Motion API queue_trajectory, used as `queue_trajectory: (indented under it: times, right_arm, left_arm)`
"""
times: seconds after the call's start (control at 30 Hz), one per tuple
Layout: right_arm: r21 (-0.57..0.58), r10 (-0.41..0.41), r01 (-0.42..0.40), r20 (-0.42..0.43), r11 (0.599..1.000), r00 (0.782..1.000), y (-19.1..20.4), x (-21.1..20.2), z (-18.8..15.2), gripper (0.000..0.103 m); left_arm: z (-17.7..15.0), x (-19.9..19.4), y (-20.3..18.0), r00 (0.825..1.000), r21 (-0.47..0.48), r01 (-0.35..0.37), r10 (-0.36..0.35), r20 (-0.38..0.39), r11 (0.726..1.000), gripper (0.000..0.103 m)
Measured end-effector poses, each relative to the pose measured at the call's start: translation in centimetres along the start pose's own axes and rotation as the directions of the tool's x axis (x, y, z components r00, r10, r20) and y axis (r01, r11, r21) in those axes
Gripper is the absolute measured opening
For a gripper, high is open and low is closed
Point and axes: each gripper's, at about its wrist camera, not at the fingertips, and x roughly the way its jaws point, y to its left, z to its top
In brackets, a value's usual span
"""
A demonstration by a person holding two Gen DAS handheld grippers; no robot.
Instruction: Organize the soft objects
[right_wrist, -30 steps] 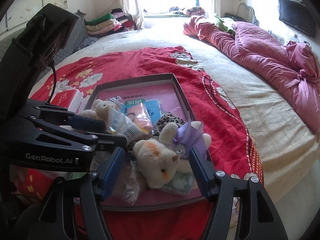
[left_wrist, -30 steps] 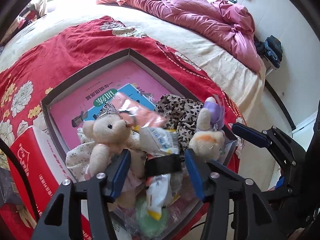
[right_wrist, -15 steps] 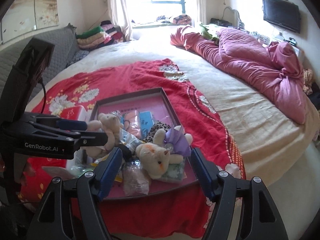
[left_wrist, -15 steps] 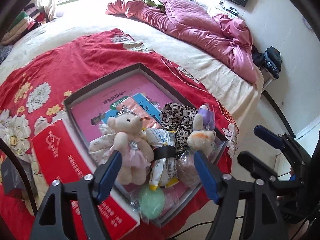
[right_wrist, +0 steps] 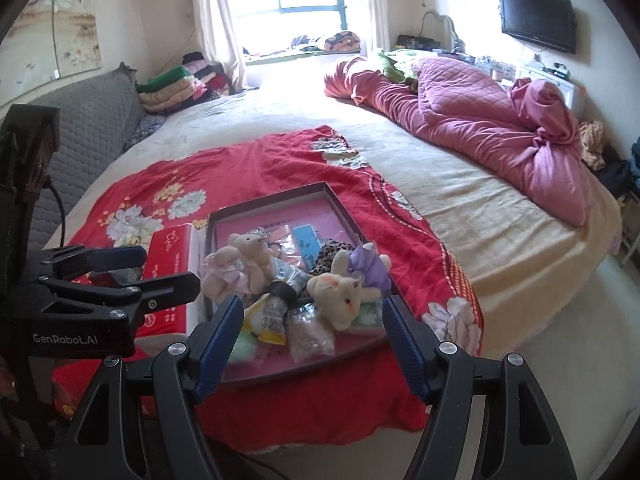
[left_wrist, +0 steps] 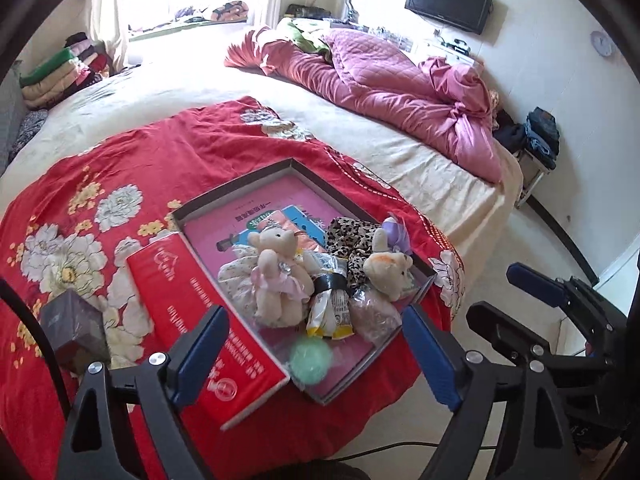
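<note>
I hold my left hand-held gripper point(left_wrist: 316, 350) and right hand-held gripper point(right_wrist: 314, 338) wide open and empty above the shallow box point(left_wrist: 236, 204) on the red bedspread point(left_wrist: 160, 152), where the bear point(left_wrist: 276, 276), the cream plush point(right_wrist: 340, 296) and the snack packet point(left_wrist: 330, 308) lie together.

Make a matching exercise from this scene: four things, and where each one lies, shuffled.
Things:
1. bear in pink dress
2. green ball
3. red box
4. pink quilt

Places:
A. beside the tray, on the red cloth
B. far across the bed
C. tray's near corner
D. middle of the tray

Pairs: 1-D, 2-C, 3-A, 4-B
</note>
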Motion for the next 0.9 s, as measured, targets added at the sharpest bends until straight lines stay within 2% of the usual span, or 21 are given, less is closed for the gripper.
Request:
queue_trajectory:
  times: [0.1, 0.2, 0.27, 0.33, 0.47, 0.6, 0.73, 0.9]
  right_arm:
    - [0.058, 0.031, -0.03, -0.019, 0.998, 0.999, 0.1, -0.5, -0.4, 0.074]
    - [0.068, -0.009, 0.01, -0.017, 0.998, 1.0, 0.5, -1.1, -0.8, 0.074]
    - [0.029, -0.051, 0.051, -0.01, 0.998, 0.999, 1.5, -1.5, -1.1, 0.074]
    - [0.02, -0.056, 0.056, -0.009, 0.998, 0.998, 2.1, -1.7, -1.5, 0.074]
    - [0.092, -0.047, 0.047, -0.006, 0.995, 0.999, 2.8, -1.4, -2.6, 0.074]
    - [0.068, -0.126, 0.124, 0.029, 0.99, 0.992, 4.3, -1.9, -3.3, 0.074]
    - [0.108, -0.128, 0.124, 0.034, 0.986, 0.991, 5.1, -2.5, -4.2, 0.074]
    - [0.068, -0.162, 0.159, 0.042, 0.985, 0.986, 7.0, -3.1, -5.1, 0.074]
  left_arm:
    - [-0.9, -0.9, 0.5, 0.999, -0.009, -0.04, 0.04, 0.009, 0.999, 0.088]
    - [-1.8, -1.7, 1.4, 0.998, -0.03, -0.055, 0.055, 0.008, 0.998, 0.088]
    - [-2.3, -2.1, 1.9, 0.998, -0.042, -0.055, 0.055, 0.013, 0.998, 0.088]
    - [-2.8, -2.5, 2.3, 0.998, -0.044, -0.064, 0.065, 0.016, 0.997, 0.088]
    - [-3.7, -3.2, 2.6, 0.998, -0.045, -0.064, 0.065, 0.024, 0.997, 0.088]
    - [-4.7, -3.8, 3.1, 0.998, -0.054, -0.065, 0.066, 0.017, 0.996, 0.088]
    - [-5.6, -4.3, 3.6, 0.995, -0.056, -0.092, 0.093, 0.02, 0.994, 0.088]
    - [-7.0, -5.0, 4.2, 0.993, -0.062, -0.115, 0.117, 0.019, 0.991, 0.088]
